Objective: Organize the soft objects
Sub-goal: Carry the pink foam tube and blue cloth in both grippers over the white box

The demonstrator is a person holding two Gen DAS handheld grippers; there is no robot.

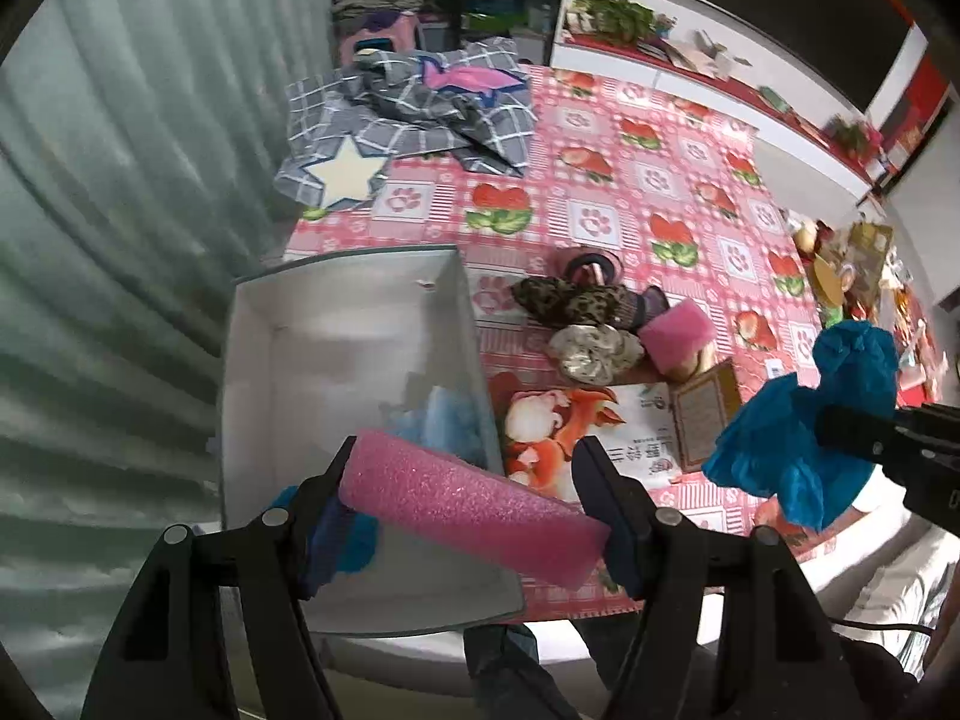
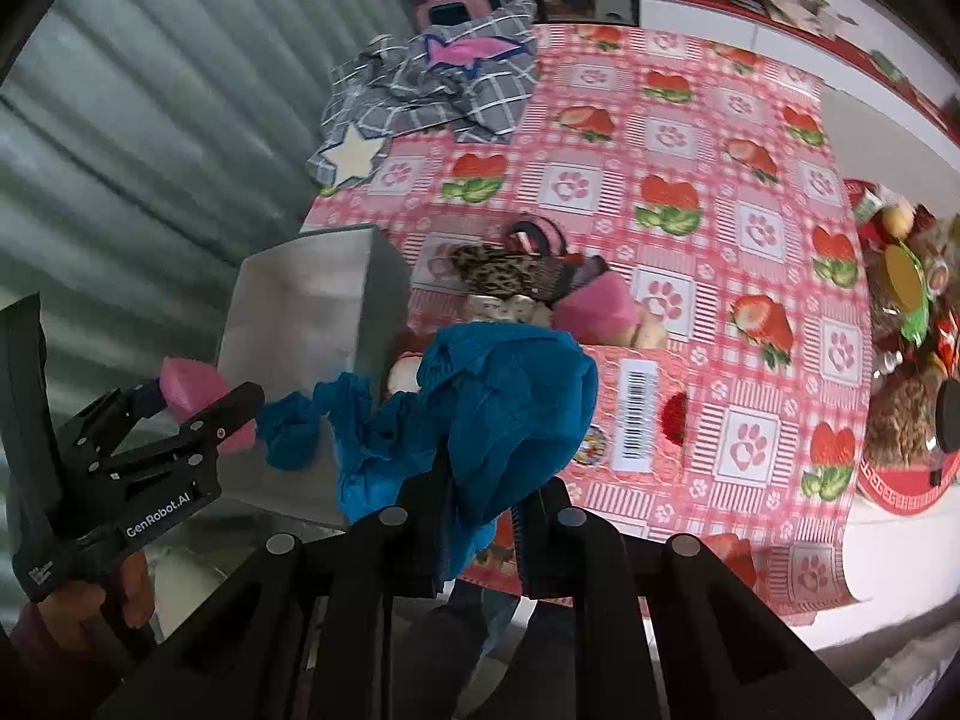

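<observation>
Left gripper angled steeply down above white box, jaws clamped on pink foam block, right gripper likewise pitched down beside box, jaws pinched tight on crumpled blue plastic bag, strawberry tablecloth beneath.

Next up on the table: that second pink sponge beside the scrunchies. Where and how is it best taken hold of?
Probably by its two long flat sides, coming from above. The pink sponge block lies tilted on the tablecloth, its far end against the leopard-print scrunchie and the pale scrunchie at its left. Its upper face is clear, so a top-down pinch across the narrow width looks easiest, and foam should give under the pads.
</observation>
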